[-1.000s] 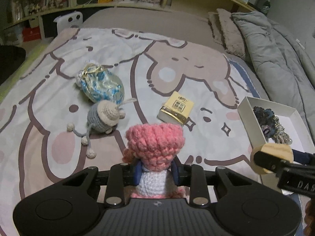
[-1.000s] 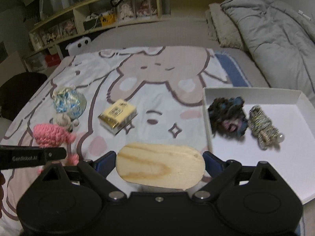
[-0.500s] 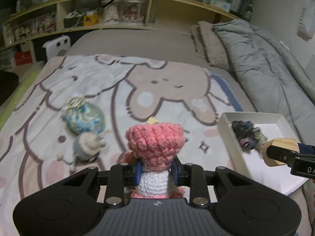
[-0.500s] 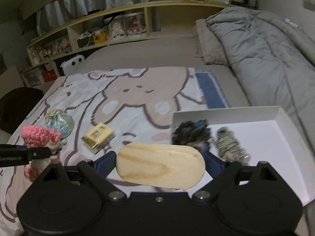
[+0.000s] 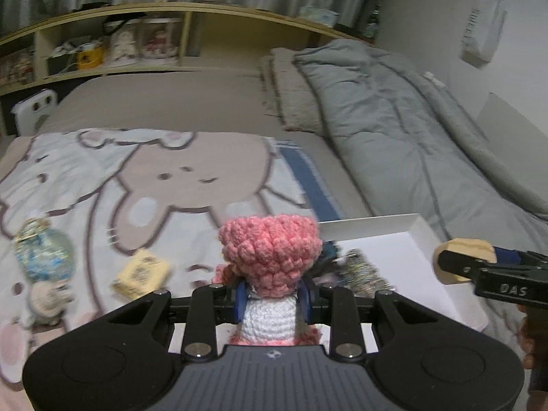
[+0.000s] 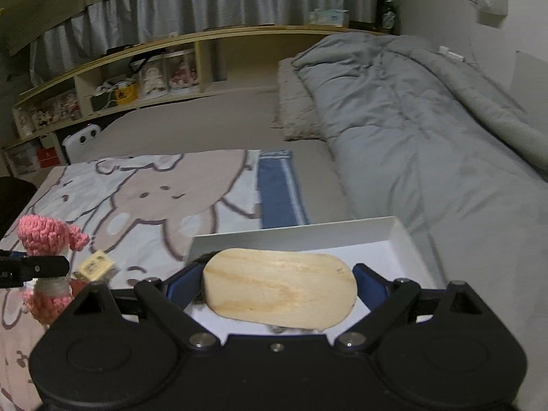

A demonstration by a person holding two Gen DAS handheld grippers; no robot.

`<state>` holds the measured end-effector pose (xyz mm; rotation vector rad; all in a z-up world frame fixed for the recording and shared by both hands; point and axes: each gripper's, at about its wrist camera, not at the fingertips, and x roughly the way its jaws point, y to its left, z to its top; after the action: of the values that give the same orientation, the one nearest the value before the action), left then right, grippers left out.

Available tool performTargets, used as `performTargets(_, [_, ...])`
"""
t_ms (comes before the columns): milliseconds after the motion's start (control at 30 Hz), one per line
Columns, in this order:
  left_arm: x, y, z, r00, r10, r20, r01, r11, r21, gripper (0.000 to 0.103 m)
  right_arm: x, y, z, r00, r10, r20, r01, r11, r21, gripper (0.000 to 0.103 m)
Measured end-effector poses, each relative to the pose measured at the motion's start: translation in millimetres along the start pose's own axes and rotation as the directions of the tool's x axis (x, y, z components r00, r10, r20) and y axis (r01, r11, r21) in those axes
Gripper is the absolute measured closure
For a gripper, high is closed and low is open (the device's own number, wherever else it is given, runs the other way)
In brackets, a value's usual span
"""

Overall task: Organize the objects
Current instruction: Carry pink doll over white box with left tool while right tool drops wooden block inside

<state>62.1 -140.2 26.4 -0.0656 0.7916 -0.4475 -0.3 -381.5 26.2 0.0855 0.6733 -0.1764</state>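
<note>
My left gripper (image 5: 272, 303) is shut on a pink and white crochet doll (image 5: 270, 253), held upright above the near left corner of the white box (image 5: 370, 226). My right gripper (image 6: 275, 284) is shut on a flat oval wooden piece (image 6: 279, 287), which hangs over the white box (image 6: 291, 233). In the left wrist view that wooden piece (image 5: 462, 253) shows at the right, over the box's right side. Dark yarn bundles (image 5: 359, 267) lie in the box, partly hidden behind the doll. From the right wrist view the doll (image 6: 41, 236) is at the far left.
A small yellow box (image 5: 142, 274), a blue and gold pouch (image 5: 42, 257) and a grey crochet toy (image 5: 48, 299) lie on the cartoon blanket at the left. A grey duvet (image 6: 428, 137) and a pillow (image 6: 298, 113) fill the right. Shelves (image 6: 137, 78) run behind the bed.
Both grippers have risen and moved right, still holding the doll and the wooden piece. The box now lies under them; the blanket's objects have slid to the left of view.
</note>
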Motion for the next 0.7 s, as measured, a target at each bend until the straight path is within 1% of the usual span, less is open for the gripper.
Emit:
performTargets(167, [19.5, -37.5, 4.8, 0.998, -0.061, -0.011, 0.061, 0.998, 0.004, 0.072, 9.3, -33.0, 3.0, 1.000, -0.019, -0.006, 0.020, 1.000, 0.018, 0.009])
performTargets(300, [39.9, -60.8, -0.2, 0.994, -0.104, -0.046, 0.103, 0.995, -0.008, 0.072, 21.7, -52.3, 1.6, 0.999, -0.040, -0.016, 0.040, 0.999, 0.017, 0.009])
performTargets(400, [56.8, -72.5, -9.2, 0.987, -0.135, -0.085, 0.133, 0.991, -0.030, 0.072, 32.3, -64.9, -0.5, 0.998, -0.055, -0.032, 0.056, 0.998, 0.019, 0.009])
performTargets(500, [76.2, -80.4, -25.3, 0.974, -0.165, -0.157, 0.160, 0.986, -0.045, 0.072, 45.2, -76.1, -2.5, 0.997, -0.055, -0.053, 0.057, 0.998, 0.019, 0.009])
performTargets(600, [98.0, -82.5, -40.3, 0.962, -0.159, -0.223, 0.151, 0.987, -0.053, 0.072, 59.7, -81.8, -4.4, 0.996, -0.048, -0.070, 0.049, 0.999, 0.014, 0.009])
performTargets(700, [117.5, -83.8, -47.8, 0.958, -0.132, -0.254, 0.126, 0.991, -0.043, 0.072, 77.0, -83.8, -2.7, 0.996, -0.030, -0.087, 0.031, 0.999, 0.013, 0.009])
